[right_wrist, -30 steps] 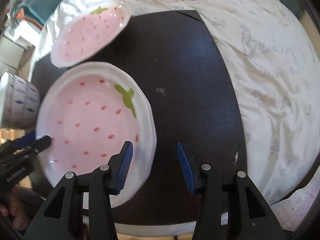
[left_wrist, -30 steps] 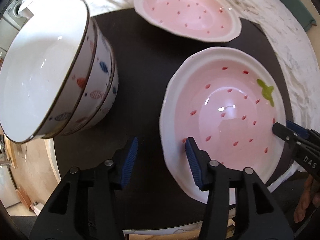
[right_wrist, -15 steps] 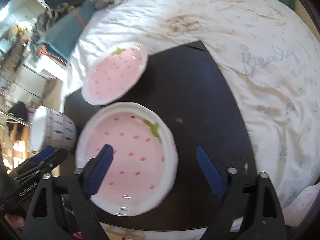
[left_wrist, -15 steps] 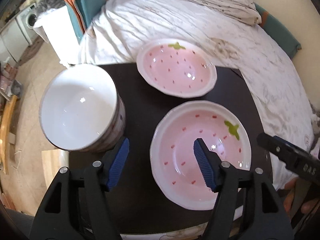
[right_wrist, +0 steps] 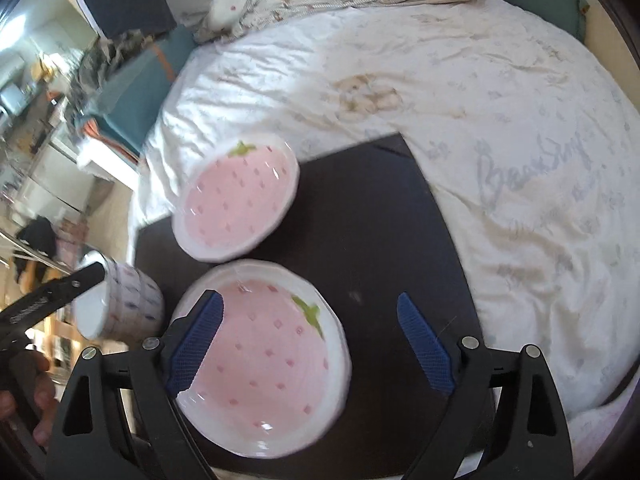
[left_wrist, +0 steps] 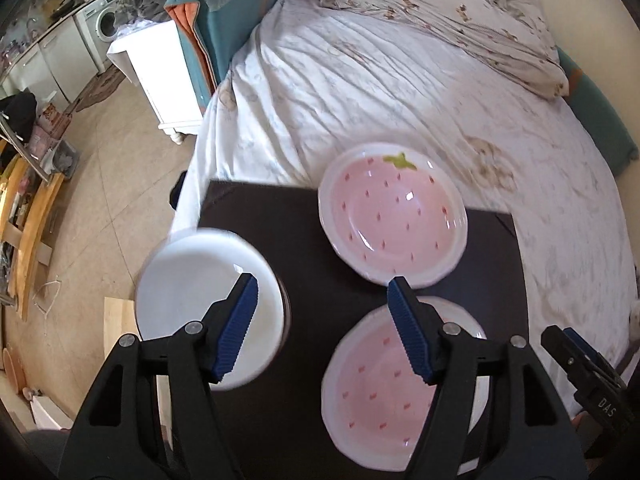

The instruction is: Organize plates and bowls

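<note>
Two pink strawberry plates lie on a black board [left_wrist: 304,232]. The far plate [left_wrist: 394,212] also shows in the right wrist view [right_wrist: 236,204]. The near plate [left_wrist: 380,388] lies below my grippers [right_wrist: 272,356]. A stack of white bowls with fish prints [left_wrist: 204,300] stands at the board's left edge [right_wrist: 124,308]. My left gripper [left_wrist: 322,320] is open and empty, high above the gap between the bowls and the near plate. My right gripper [right_wrist: 310,340] is open wide and empty, high above the near plate's right side.
The board rests on a bed with a white sheet [left_wrist: 380,92] and a patterned quilt [left_wrist: 460,8]. A white cabinet [left_wrist: 160,76] and tiled floor [left_wrist: 92,208] lie to the left. Wooden furniture [left_wrist: 28,216] stands at the far left.
Both grippers have risen well above the board and opened wider. The near plate, between the jaws of each a second ago, now lies free below them.
</note>
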`<state>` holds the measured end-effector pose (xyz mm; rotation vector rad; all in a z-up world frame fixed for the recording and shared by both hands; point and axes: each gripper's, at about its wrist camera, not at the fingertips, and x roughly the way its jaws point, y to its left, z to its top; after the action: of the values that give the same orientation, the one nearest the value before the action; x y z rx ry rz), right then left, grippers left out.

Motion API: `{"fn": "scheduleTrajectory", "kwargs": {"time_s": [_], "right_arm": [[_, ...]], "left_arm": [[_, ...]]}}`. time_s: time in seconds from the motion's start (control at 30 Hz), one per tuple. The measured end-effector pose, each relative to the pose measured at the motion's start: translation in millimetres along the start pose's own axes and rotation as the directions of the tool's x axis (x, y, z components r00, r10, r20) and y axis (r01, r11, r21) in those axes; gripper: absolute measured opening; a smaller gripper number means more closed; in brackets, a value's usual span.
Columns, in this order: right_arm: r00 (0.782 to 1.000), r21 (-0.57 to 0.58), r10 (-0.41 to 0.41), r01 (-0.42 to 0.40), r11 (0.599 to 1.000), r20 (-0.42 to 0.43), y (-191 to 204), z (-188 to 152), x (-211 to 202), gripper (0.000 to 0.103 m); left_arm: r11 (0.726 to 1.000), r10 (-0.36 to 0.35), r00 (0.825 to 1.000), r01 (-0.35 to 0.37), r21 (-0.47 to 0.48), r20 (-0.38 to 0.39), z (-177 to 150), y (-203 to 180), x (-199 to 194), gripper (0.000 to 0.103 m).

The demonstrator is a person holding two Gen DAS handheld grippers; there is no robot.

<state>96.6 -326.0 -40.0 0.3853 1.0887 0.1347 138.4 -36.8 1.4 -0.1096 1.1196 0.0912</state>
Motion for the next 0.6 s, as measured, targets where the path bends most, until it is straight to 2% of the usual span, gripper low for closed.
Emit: {"fn": "scheduleTrajectory", "kwargs": {"time_s": [0.07, 0.2, 0.33, 0.4, 0.43, 0.47, 0.53, 0.6], "right_arm": [[1.0, -0.009, 0.007, -0.007, 1.0, 0.007, 1.7, 13.5, 2.6, 0.091], [0.999, -0.045, -0.037, 0.036, 0.998, -0.011, 5.1, 45.0, 21.4, 0.091], [0.997, 0.003, -0.034, 0.034, 0.999, -0.062, -6.3, 67.4, 49.5, 0.091], [0.993, 0.068, 0.03, -0.022, 0.997, -0.112, -16.3, 77.0, 65.8, 0.09], [0.99, 0.086, 0.06, -0.049, 0.995, -0.129, -20.5, 83.6, 75.2, 0.085], [0.99, 0.084, 0.06, -0.049, 0.995, -0.128, -21.6, 87.8, 79.4, 0.08], [0.991, 0.087, 0.059, -0.048, 0.995, -0.119, -30.2, 98.6, 90.3, 0.078], [0.982, 0.133, 0.123, -0.104, 0.986, -0.142, -41.1, 107.1, 105.5, 0.072]], "left_arm": [[1.0, 0.025, 1.0, -0.024, -0.01, 0.002, 12.2, -0.1, 1.6, 0.064], [0.998, 0.038, 0.999, -0.04, -0.05, -0.031, 33.9, 1.2, 15.6, 0.064], [0.994, 0.03, 0.997, -0.036, -0.102, -0.068, 47.1, 2.5, 34.0, 0.064], [0.994, 0.028, 0.997, -0.036, -0.107, -0.077, 50.7, 1.0, 41.2, 0.064], [0.994, 0.033, 0.996, -0.041, -0.104, -0.079, 51.6, 0.3, 43.8, 0.064], [0.994, 0.039, 0.996, -0.048, -0.102, -0.082, 52.8, 0.0, 47.3, 0.064], [0.993, 0.047, 0.995, -0.056, -0.103, -0.083, 54.3, 1.0, 53.1, 0.064], [0.992, 0.049, 0.995, -0.059, -0.111, -0.091, 54.5, 4.5, 58.4, 0.064]]}}
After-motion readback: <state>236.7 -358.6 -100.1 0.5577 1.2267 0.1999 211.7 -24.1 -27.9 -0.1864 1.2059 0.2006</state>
